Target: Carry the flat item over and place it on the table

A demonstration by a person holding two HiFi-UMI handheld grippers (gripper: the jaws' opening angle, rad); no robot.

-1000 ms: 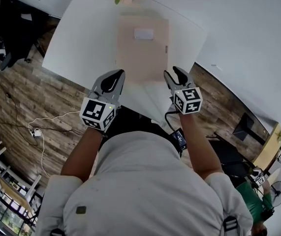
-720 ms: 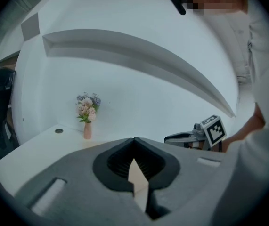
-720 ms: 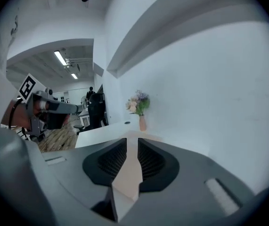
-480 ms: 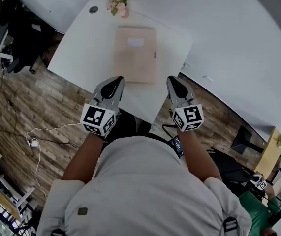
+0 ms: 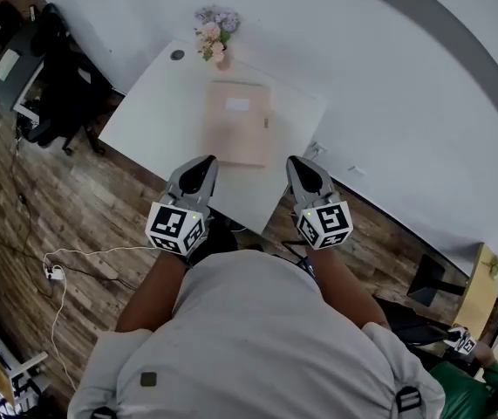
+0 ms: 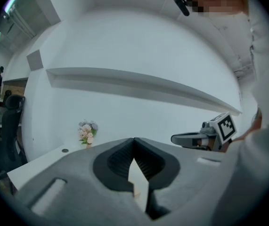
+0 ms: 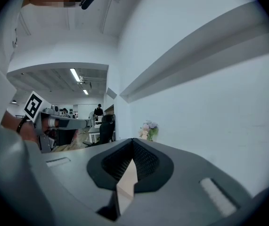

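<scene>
Drawn back from the flat item since a second ago, the left gripper hangs over the near edge of the table, jaws pressed together on nothing. The item lies on the white top (pink, near the flowers). The right gripper has just closed its jaws, empty.

Left hand-held gripper and right hand-held gripper now back from flat item, at desk near edge; right jaws just closed, nothing between.
</scene>
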